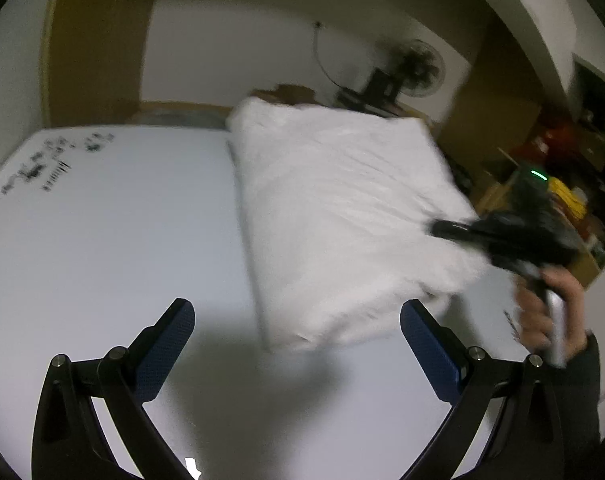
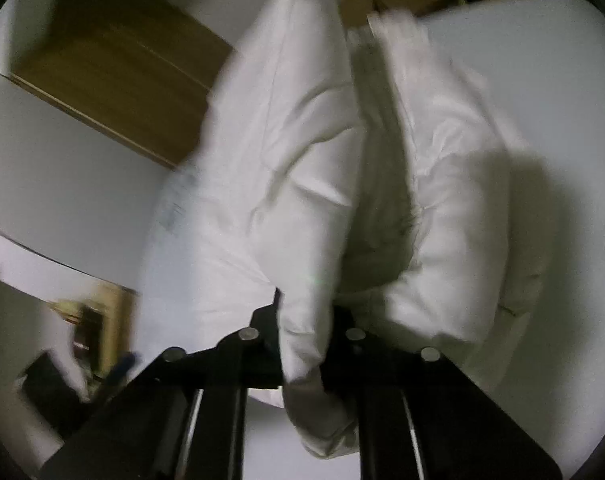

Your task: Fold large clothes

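Note:
A folded white garment [image 1: 342, 216] lies on the white table [image 1: 102, 240], right of centre in the left wrist view. My left gripper [image 1: 298, 320] is open and empty, hovering just before the garment's near corner. My right gripper [image 1: 442, 230] reaches in from the right, its tip at the garment's right edge. In the right wrist view my right gripper [image 2: 302, 320] is shut on a fold of the white garment [image 2: 270, 160], which is lifted and bunched in two thick layers. The view is blurred.
Black printed marks [image 1: 54, 164] sit at the table's far left. A fan [image 1: 416, 66] and brown boxes [image 1: 294, 94] stand behind the table. Cluttered shelves [image 1: 562, 160] are at the right. A brown door [image 2: 114, 72] shows behind the garment.

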Demonstrator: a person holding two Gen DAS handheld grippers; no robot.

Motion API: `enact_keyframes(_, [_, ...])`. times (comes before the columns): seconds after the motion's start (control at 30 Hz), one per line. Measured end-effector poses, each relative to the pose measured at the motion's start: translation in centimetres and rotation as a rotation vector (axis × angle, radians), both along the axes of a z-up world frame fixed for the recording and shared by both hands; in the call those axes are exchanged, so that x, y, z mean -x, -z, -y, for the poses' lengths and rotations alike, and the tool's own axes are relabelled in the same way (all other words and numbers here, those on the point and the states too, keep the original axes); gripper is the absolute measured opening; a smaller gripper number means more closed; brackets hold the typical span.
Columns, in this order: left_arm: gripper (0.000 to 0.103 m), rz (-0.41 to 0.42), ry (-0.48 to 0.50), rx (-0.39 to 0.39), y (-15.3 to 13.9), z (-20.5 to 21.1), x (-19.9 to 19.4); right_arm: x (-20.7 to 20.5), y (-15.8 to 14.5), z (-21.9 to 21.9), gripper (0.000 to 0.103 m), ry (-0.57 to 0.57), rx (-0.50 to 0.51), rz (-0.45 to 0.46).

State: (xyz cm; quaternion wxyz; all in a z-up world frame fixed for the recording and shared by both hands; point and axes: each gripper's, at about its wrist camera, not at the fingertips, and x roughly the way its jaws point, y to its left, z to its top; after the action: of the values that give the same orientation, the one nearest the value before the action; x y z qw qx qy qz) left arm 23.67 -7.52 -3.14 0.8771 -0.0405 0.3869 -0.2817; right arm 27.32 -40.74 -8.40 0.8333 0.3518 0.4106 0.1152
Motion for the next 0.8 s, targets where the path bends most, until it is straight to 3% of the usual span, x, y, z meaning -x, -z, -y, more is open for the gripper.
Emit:
enact_keyframes(0.03, [0.103, 0.008, -0.025, -0.003, -0.3, -0.2, -0.5, 0.8, 0.1, 0.3, 0.009, 0.007, 0.001, 0.010])
enact_keyframes(0.1, [0.103, 0.000, -0.075, 0.004, -0.6, -0.6, -2.0, 0.9, 3.2, 1.6, 0.009, 0.046, 0.007, -0.054])
enact_keyframes(0.17, [0.103, -0.030, -0.108, 0.008, -0.2, -0.8, -3.2, 0.3, 7.8, 2.8, 0.009, 0.054, -0.140, -0.097])
enact_keyframes(0.27, [0.103, -0.066, -0.131, -0.017, 0.7, -0.7, -4.5, 0.5, 8.4, 3.4, 0.016, 0.046, -0.188, -0.065])
enact_keyframes(0.33, [0.103, -0.092, -0.138, -0.036, 1.3, -0.8, -5.2, 1.9, 6.1, 3.3, 0.022, 0.062, -0.111, -0.079])
enact_keyframes(0.43, [0.103, -0.096, -0.200, -0.099, 1.0, -0.9, -6.9, 3.4, -0.4, 2.0, 0.042, 0.181, 0.132, 0.028])
enact_keyframes(0.5, [0.103, -0.075, -0.238, -0.119, -0.9, -0.6, -8.7, 2.9, -5.4, -0.3, 0.043, 0.221, 0.304, 0.095])
enact_keyframes(0.57, [0.103, 0.001, -0.254, -0.160, -3.1, 2.2, -11.1, 1.1, -8.4, -2.2, 0.043, 0.216, 0.351, 0.166])
enact_keyframes(0.63, [0.103, 0.085, -0.299, -0.215, -4.7, 5.5, -13.6, -2.0, -9.6, -3.6, 0.045, 0.242, 0.433, 0.176])
enact_keyframes(0.67, [0.103, 0.126, -0.334, -0.262, -5.0, 7.8, -15.5, -4.2, -9.6, -4.4, 0.050, 0.254, 0.491, 0.179])
enact_keyframes(0.73, [0.103, 0.170, -0.364, -0.324, -4.1, 11.2, -18.3, -8.4, -8.1, -5.2, 0.063, 0.274, 0.608, 0.140])
enact_keyframes(0.8, [0.103, 0.178, -0.345, -0.383, -2.0, 14.3, -20.2, -11.4, -4.4, -5.0, 0.066, 0.260, 0.708, 0.079])
